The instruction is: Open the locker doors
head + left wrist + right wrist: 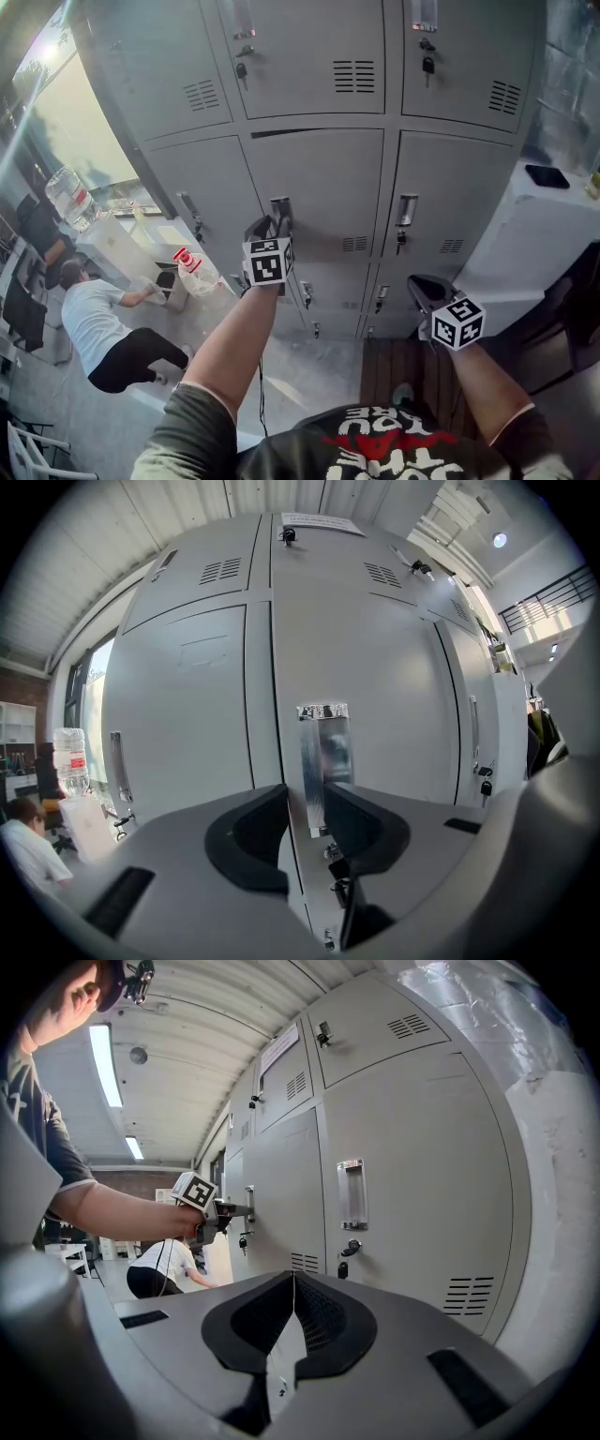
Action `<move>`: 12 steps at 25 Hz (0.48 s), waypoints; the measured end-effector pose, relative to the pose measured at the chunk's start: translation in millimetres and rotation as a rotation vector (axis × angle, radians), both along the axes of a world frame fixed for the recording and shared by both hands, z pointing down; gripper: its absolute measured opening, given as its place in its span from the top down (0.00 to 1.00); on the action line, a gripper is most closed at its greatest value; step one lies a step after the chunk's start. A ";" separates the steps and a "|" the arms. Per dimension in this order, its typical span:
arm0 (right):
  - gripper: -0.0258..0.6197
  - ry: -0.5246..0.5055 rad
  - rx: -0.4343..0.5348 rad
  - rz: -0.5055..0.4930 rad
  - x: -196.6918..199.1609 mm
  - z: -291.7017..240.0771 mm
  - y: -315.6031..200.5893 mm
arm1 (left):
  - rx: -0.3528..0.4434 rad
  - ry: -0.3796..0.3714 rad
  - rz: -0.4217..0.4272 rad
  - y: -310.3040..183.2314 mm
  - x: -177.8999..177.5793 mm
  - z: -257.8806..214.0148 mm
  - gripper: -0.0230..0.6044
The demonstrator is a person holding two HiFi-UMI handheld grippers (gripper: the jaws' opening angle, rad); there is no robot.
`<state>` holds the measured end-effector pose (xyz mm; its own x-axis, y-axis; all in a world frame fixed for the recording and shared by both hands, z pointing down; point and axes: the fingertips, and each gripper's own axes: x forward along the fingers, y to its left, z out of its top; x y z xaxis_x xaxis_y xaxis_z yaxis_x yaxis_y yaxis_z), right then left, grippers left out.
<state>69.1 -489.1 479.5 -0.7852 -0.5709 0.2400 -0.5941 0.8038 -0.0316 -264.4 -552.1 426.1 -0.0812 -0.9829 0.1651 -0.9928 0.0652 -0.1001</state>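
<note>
The grey lockers (319,178) fill the head view, and their lower doors look closed. My left gripper (277,221) is at the chrome handle (281,203) of the middle lower door. In the left gripper view the handle (323,752) stands upright, and my left gripper (306,803) is shut on its left edge, one pad on each side. My right gripper (425,289) hangs lower to the right, away from the lockers. It is shut with nothing held (293,1309) and faces the right door's handle (351,1193).
A person (103,328) crouches on the floor at the left, near a large water bottle (70,197). A white cabinet (539,244) with a black phone (547,175) on top stands at the right. Keys hang in the door locks (401,240).
</note>
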 end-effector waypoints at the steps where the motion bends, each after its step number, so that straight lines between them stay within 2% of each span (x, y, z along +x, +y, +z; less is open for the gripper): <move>1: 0.90 0.000 0.001 0.000 -0.7 0.0 1.0 | 0.001 0.002 0.002 1.8 0.8 0.0 0.76; 12: 0.90 -0.002 0.003 0.007 -9.5 -1.7 13.9 | -0.005 0.082 0.027 31.8 14.4 -1.2 0.77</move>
